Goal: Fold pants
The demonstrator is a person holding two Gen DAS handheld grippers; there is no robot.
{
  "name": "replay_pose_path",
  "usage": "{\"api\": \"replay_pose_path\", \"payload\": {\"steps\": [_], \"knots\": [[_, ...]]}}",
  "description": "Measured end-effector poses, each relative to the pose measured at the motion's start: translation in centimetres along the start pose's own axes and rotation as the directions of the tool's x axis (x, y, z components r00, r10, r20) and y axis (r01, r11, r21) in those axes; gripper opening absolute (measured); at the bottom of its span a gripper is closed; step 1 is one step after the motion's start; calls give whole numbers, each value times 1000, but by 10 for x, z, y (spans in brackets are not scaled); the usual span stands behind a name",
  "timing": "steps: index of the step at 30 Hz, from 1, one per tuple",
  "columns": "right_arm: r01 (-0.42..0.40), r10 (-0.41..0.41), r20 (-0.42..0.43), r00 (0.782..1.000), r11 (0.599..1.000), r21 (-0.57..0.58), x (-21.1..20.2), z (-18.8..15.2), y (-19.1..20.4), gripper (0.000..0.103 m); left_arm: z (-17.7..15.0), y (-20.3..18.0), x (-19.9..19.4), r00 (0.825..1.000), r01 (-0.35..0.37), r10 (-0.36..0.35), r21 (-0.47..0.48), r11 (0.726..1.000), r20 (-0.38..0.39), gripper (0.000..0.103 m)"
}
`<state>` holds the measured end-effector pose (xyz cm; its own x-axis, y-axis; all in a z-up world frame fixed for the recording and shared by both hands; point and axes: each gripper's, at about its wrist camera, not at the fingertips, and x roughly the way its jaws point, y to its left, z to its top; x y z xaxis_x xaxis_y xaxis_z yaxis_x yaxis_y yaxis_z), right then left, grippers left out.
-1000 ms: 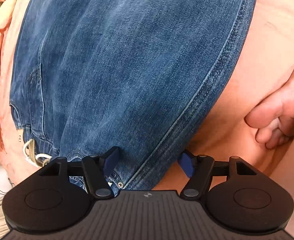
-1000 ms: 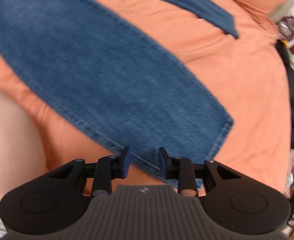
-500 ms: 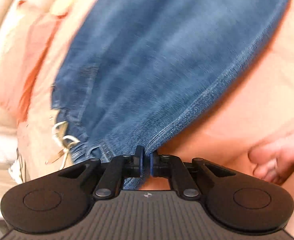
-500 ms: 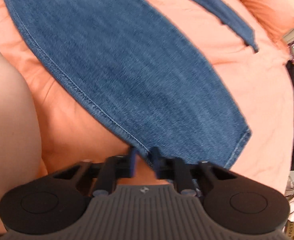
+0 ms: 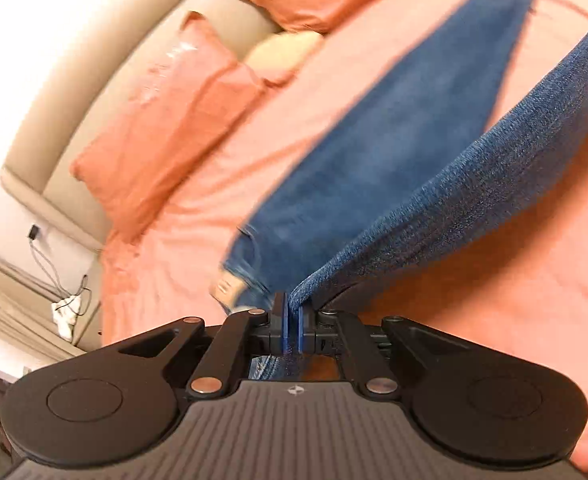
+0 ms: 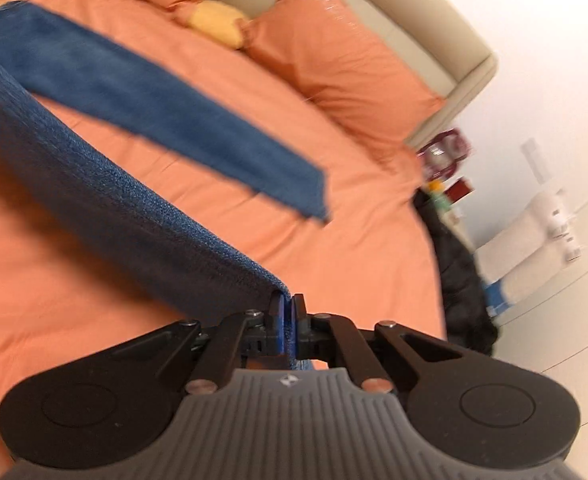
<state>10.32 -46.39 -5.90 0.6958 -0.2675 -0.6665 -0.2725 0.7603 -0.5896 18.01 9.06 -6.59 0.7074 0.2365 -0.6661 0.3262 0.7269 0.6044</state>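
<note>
A: Left gripper (image 5: 292, 322) first. State?

B: Clamped tight on the jeans (image 5: 445, 216). Denim edge pinched between the blue pads, cloth rising away to the upper right of it. That side looks like the waist end, w/ a tan patch (image 5: 224, 286) just left of the pads.

A: Right gripper (image 6: 288, 324)?

B: Same, closed on a fold of denim, cloth running off to its upper left. So the near leg (image 6: 106, 200) hangs taut-ish between the two, lifted off the bed (image 6: 353, 248). Other leg (image 6: 166, 120) lies flat on the bed beyond it.

A: How'll it handle?

B: My guess: soft but heavy for cloth, thick weave, will sag in the middle and drag on the sheet. Not slippery, not fragile. Hems and seams are the best hold, thick and stiff, pads won't slide off. Pinch near the edges as now and keep tension btwn both, else it bunches.

A: What does each view add?

B: Left view: waist end and patch, plus cables (image 5: 60, 276) by the wall far left of the gripper. Right view doesn't show those. It shows the far leg's cuff (image 6: 313, 196), and clutter (image 6: 445, 160) beside the bed off to the right. Pillows (image 6: 333, 68) in both. Both blurry.
</note>
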Motion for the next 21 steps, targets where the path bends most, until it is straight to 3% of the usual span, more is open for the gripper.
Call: {"api": "replay_pose_path", "payload": {"steps": [4, 9, 15, 21], "knots": [[66, -66, -12, 998, 998, 0, 40, 50, -14, 0, 37, 28, 29, 1000, -8, 7, -69, 998, -13, 4], [121, -121, -36, 992, 992, -21, 116, 113, -20, 0, 72, 46, 78, 999, -19, 16, -88, 996, -33, 4], [127, -130, -81, 988, 991, -41, 221, 177, -13, 0, 86, 53, 140, 996, 3, -13, -111, 994, -85, 4], [99, -114, -151, 982, 990, -103, 311, 202, 17, 0, 83, 46, 210, 981, 65, -91, -151, 986, -173, 4]]}}
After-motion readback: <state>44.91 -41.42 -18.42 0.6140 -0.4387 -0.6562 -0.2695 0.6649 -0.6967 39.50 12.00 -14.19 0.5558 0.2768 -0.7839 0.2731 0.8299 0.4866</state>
